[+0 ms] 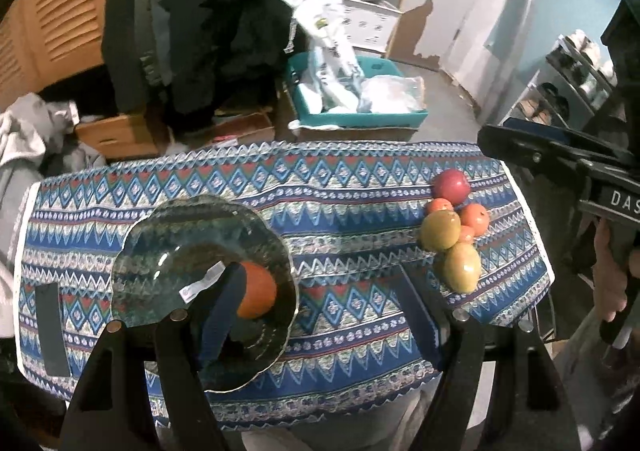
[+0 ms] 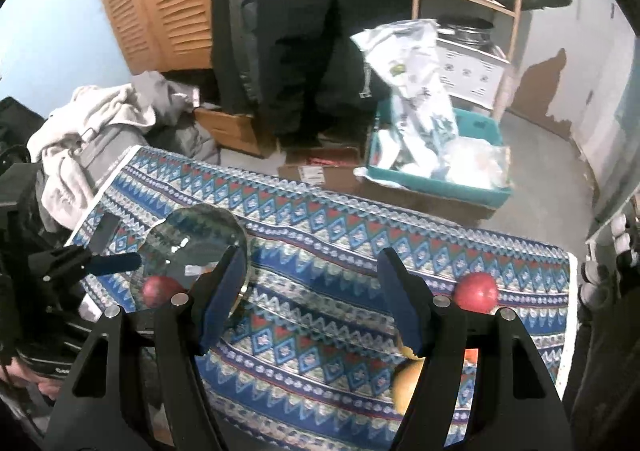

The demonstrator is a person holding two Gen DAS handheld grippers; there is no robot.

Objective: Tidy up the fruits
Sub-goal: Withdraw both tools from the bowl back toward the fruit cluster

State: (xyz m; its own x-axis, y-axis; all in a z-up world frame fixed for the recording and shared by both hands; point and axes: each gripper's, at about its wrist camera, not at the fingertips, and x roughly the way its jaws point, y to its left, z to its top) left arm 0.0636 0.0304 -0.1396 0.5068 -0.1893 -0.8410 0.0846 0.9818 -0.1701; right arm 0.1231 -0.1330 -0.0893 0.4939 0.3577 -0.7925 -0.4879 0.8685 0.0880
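A clear glass bowl (image 1: 168,251) sits on the patterned cloth at the left, with one orange fruit (image 1: 258,291) inside. My left gripper (image 1: 320,307) is open above the bowl's near right side, empty. A pile of fruit lies at the right: a red apple (image 1: 451,186), two yellow-green fruits (image 1: 440,230), and small oranges (image 1: 474,217). My right gripper (image 2: 312,299) is open and empty over the cloth, with the red apple (image 2: 478,291) just right of it and a yellow fruit (image 2: 406,383) under its right finger. The bowl (image 2: 200,235) shows at its left.
The blue patterned cloth (image 1: 340,211) covers a small table. A dark rectangular object (image 1: 52,331) lies at the cloth's left end. Behind the table stand a teal crate (image 1: 360,115) with plastic bags, cardboard boxes, hanging clothes and a wooden shelf.
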